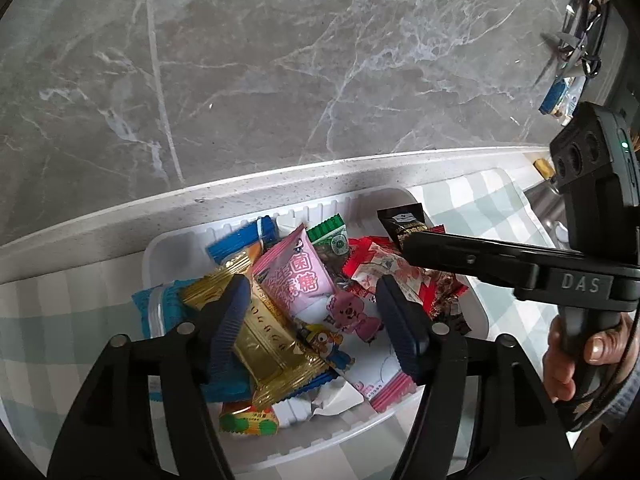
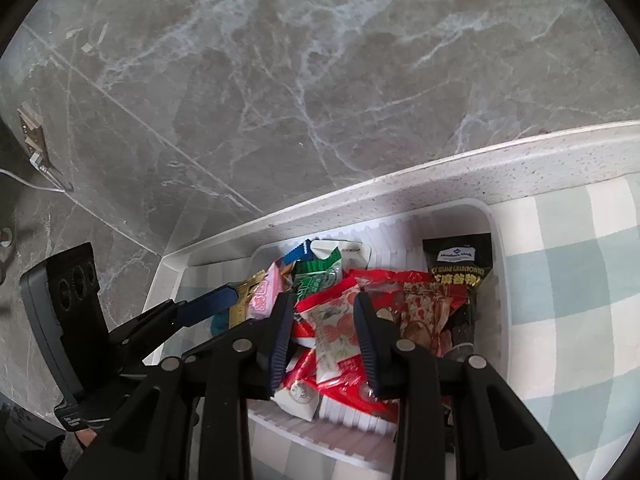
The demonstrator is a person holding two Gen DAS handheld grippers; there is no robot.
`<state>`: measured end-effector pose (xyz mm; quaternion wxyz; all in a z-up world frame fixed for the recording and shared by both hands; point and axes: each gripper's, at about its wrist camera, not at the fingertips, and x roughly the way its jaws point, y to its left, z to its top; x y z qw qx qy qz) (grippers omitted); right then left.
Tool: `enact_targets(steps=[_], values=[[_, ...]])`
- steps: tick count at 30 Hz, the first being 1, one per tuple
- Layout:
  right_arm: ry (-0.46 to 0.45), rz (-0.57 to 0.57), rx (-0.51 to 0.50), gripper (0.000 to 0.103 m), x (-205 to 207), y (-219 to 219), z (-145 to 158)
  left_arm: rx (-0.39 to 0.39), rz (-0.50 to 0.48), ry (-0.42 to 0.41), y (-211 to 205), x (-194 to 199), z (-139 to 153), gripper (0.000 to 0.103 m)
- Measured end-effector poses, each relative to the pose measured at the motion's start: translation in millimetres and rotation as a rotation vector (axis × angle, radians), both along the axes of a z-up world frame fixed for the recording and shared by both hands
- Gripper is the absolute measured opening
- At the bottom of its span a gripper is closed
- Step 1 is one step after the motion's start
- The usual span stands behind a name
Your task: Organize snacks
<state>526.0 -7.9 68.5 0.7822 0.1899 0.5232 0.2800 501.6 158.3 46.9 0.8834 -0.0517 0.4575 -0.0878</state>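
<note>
The snacks sit heaped in the white bin (image 1: pixel 476 312), which I take as my landmark; it rests on the checked cloth (image 1: pixel 492 200) close against the speckled counter edge (image 1: pixel 280 184), with the grey marble floor (image 1: pixel 280 60) beyond. In the bin's left half lie the gold wrapper (image 1: pixel 264 344) and the pink packet (image 1: pixel 304 280); in its right half lie red wrappers, a white-and-red floral packet (image 2: pixel 332 328) on top of them, and a black sachet (image 2: pixel 460 268) standing against the far right wall.

My left gripper (image 1: pixel 312 320) hangs over the bin's left half with its jaws apart and pressing on nothing. The gold wrapper runs slantwise under the left finger, and the pink packet lies between the fingers, its long axis pointing away from me toward the far wall.

My right gripper (image 2: pixel 322 340) is over the bin's right half, jaws fairly narrow, straddling the floral packet; whether the pads actually pinch it I cannot tell.

I judge each hand nearer to its own half, so the pink packet falls to the left hand, whose jaws already line up across its short width
</note>
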Motion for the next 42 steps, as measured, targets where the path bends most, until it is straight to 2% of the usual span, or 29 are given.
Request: enact_targets(steps=[4,6,7,11,13,18,24,34,42], values=[[-0.057,-0.007,-0.022,0.053,-16,-4,19,0.009,0.011,-0.023,0,-14,11,0.073],[-0.097,-0.017,-0.041,0.06,-27,-9,32,0.022,0.015,-0.037,-2,-23,18,0.091],[-0.124,-0.024,-0.063,0.069,-35,-11,41,0.02,0.015,-0.048,-3,-28,21,0.094],[-0.211,-0.057,-0.16,0.095,-60,-21,66,0.032,0.025,-0.077,-9,-51,38,0.102],[-0.246,-0.067,-0.203,0.102,-73,-26,78,0.045,0.029,-0.093,-13,-63,45,0.103],[-0.313,-0.087,-0.322,0.103,-108,-35,100,0.055,0.036,-0.1,-18,-97,63,0.103],[-0.351,-0.099,-0.395,0.103,-149,-43,114,0.08,0.035,-0.126,-25,-134,81,0.103],[-0.361,-0.118,-0.413,0.103,-196,-46,126,0.07,0.002,-0.156,-38,-183,98,0.103],[-0.351,-0.138,-0.413,0.103,-215,-49,129,0.075,-0.019,-0.161,-41,-209,100,0.103]])
